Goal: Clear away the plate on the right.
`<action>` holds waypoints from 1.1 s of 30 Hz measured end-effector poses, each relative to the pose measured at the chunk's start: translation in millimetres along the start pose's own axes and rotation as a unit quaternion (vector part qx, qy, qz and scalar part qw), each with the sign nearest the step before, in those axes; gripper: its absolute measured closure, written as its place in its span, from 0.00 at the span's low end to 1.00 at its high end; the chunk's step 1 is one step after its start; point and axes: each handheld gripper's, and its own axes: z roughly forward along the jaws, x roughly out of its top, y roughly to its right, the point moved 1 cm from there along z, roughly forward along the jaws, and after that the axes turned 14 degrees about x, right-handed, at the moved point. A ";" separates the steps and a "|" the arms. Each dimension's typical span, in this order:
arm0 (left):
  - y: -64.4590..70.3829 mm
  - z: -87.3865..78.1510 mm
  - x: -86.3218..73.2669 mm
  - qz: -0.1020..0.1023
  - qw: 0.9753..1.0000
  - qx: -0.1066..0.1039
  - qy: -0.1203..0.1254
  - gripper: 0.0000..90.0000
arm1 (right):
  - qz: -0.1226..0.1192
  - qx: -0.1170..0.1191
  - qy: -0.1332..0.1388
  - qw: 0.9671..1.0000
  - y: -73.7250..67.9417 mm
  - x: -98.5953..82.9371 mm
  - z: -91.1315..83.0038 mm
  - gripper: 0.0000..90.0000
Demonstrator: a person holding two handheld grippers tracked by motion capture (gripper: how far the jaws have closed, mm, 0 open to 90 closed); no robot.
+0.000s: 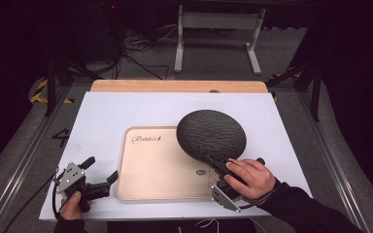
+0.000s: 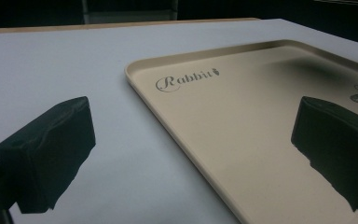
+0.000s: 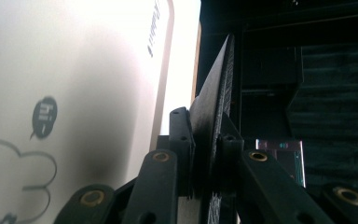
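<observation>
At 5 o'clock: right gripper (image 1: 217,165), fingers clamped on round black mat (image 1: 211,134) edge, lifted clear above beige tray (image 1: 145,170).
Left gripper (image 1: 99,174): fingers wide, empty, waiting at 7 o'clock on surface (image 1: 107,111).

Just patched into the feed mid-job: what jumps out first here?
The round black textured mat stands out, held over the far right corner of the beige tray, its near edge clamped in the right hand-held gripper. The right gripper view shows the jaws shut on that thin edge. The left hand-held gripper is open by the tray's near left edge.
</observation>
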 end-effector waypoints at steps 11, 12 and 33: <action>0.2 0.0 0.0 0.000 1.000 0.001 0.000 0.01 | -0.012 0.004 0.016 1.000 5.5 17.5 11.3 0.90; 0.2 0.0 0.0 0.000 1.000 0.001 0.000 0.01 | -0.012 0.003 0.019 1.000 5.9 19.1 12.2 0.90; 0.1 0.0 0.1 0.004 1.000 -0.002 0.000 0.01 | -0.038 0.013 0.039 0.998 12.8 46.2 35.7 0.89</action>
